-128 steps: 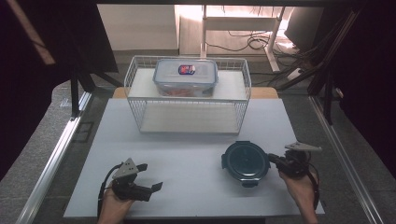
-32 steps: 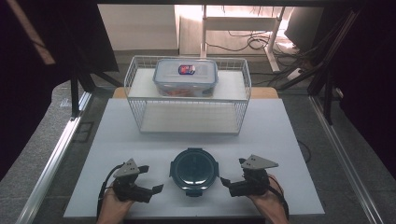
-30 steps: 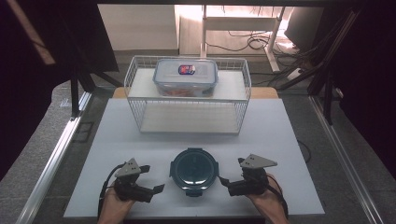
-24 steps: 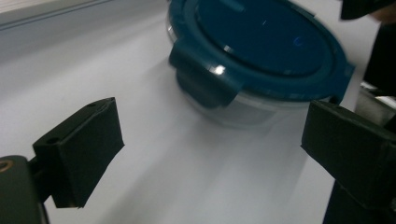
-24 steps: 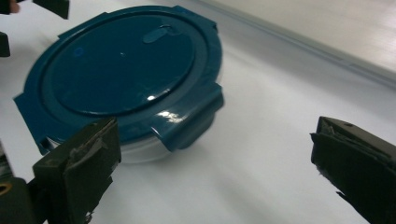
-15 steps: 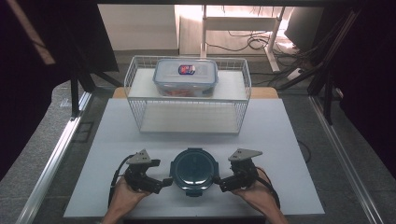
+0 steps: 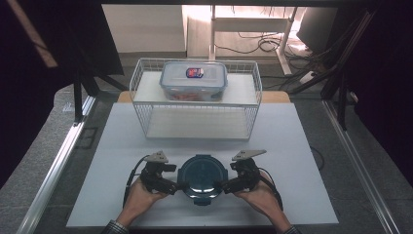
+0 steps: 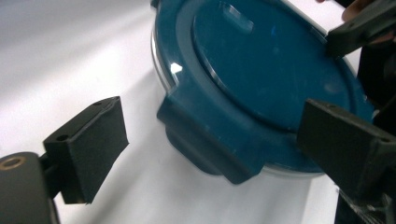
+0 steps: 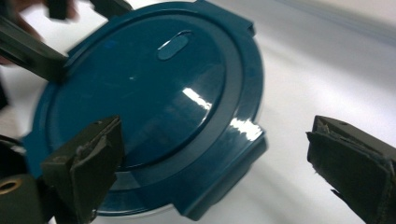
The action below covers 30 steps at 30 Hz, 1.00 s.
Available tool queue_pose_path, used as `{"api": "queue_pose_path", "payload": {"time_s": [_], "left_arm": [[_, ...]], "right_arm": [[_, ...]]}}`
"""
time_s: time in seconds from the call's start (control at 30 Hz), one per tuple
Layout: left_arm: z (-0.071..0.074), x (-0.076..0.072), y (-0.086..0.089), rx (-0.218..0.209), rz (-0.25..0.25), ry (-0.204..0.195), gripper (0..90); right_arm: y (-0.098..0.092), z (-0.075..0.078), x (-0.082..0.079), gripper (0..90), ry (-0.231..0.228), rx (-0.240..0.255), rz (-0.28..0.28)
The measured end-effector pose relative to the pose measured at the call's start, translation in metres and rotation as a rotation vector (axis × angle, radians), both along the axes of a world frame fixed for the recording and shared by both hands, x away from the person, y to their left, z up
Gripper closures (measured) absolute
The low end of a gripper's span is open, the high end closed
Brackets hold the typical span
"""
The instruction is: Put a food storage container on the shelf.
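Observation:
A round container with a dark teal lid (image 7: 202, 176) sits on the white table near the front edge. My left gripper (image 7: 176, 187) is at its left side and stands open; in the left gripper view the pads (image 8: 88, 149) straddle one of the lid's latch tabs (image 8: 205, 144) without touching it. At the container's right side my right gripper (image 7: 225, 185) is open too. Its pads (image 9: 86, 158) flank another latch tab (image 9: 229, 163) in the right gripper view. Nothing is held in either gripper.
A white wire basket (image 7: 146, 117) stands at the back middle of the table. A clear rectangular lidded box (image 7: 193, 80) rests on a shelf inside it. Bare white table surface (image 7: 302, 146) lies between basket and container and to both sides.
The round container has gone from the right side to the front middle. Over the last second both grippers have closed in on its sides from left and right.

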<state>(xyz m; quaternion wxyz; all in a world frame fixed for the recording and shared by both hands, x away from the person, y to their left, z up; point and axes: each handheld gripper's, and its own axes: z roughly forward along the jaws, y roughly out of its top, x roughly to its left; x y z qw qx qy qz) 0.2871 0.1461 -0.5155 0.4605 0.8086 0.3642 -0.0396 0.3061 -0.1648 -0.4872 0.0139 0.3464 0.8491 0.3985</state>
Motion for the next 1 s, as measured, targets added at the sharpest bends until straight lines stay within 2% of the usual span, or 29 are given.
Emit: {"api": "queue_pose_path", "payload": {"time_s": [0.03, 0.07, 0.1, 0.13, 0.17, 0.2, 0.37, 0.4, 0.43, 0.47, 0.5, 0.53, 0.57, 0.63, 0.7, 0.73, 0.87, 1.0], "left_arm": [[0.0, 0.0, 0.0, 0.0, 0.0, 0.0, 10.1], [-0.001, 0.0, 0.0, -0.012, -0.007, 0.013, 10.1], [-0.003, 0.0, 0.001, -0.047, -0.026, 0.046, 14.6], [-0.003, 0.0, 0.001, -0.047, -0.026, 0.046, 17.5], [-0.006, 0.0, 0.001, -0.083, -0.038, 0.089, 20.5], [-0.007, 0.0, 0.001, -0.089, -0.032, 0.093, 20.5], [-0.006, -0.002, 0.007, -0.094, -0.038, 0.11, 27.7], [-0.005, -0.004, 0.009, -0.098, -0.04, 0.112, 27.7], [-0.004, -0.008, 0.013, -0.107, -0.042, 0.107, 32.7], [-0.004, -0.008, 0.013, -0.107, -0.042, 0.107, 35.0], [-0.003, -0.013, 0.017, -0.12, -0.044, 0.103, 38.6], [-0.003, -0.013, 0.017, -0.12, -0.044, 0.103, 41.0], [-0.002, -0.017, 0.02, -0.145, -0.037, 0.11, 44.7], [-0.002, -0.021, 0.022, -0.155, -0.027, 0.109, 47.6], [-0.002, -0.023, 0.024, -0.196, -0.005, 0.135, 51.2], [-0.002, -0.026, 0.024, -0.207, 0.005, 0.137, 52.9], [0.005, -0.036, 0.021, -0.186, 0.015, 0.091, 54.7], [0.008, -0.041, 0.019, -0.194, 0.046, 0.089, 56.5]], "right_arm": [[-0.001, -0.002, 0.001, 4.3, 0.029, 0.019, 0.005], [-0.001, -0.002, 0.001, 4.9, 0.029, 0.019, 0.005], [-0.003, -0.006, 0.003, 7.5, 0.095, 0.054, 0.02], [-0.003, -0.006, 0.003, 7.5, 0.095, 0.054, 0.02], [-0.004, -0.009, 0.003, 11.0, 0.152, 0.076, 0.047], [-0.004, -0.011, 0.002, 13.2, 0.168, 0.073, 0.065], [-0.007, -0.008, -0.002, 20.0, 0.172, 0.075, 0.057], [-0.009, -0.006, -0.002, 23.4, 0.167, 0.08, 0.061], [-0.014, -0.002, -0.004, 31.1, 0.172, 0.097, 0.056], [-0.014, -0.002, -0.004, 31.1, 0.172, 0.097, 0.056], [-0.018, 0.0, -0.006, 38.7, 0.183, 0.119, 0.047], [-0.018, 0.0, -0.006, 38.7, 0.183, 0.119, 0.047], [-0.023, 0.003, -0.009, 45.3, 0.192, 0.138, 0.047], [-0.024, 0.005, -0.013, 48.1, 0.198, 0.153, 0.034], [-0.026, 0.006, -0.016, 51.0, 0.205, 0.166, 0.02], [-0.027, 0.006, -0.018, 52.5, 0.222, 0.181, 0.004], [-0.03, 0.008, -0.025, 55.0, 0.246, 0.199, -0.041], [-0.031, 0.009, -0.03, 56.1, 0.255, 0.21, -0.062]]}}
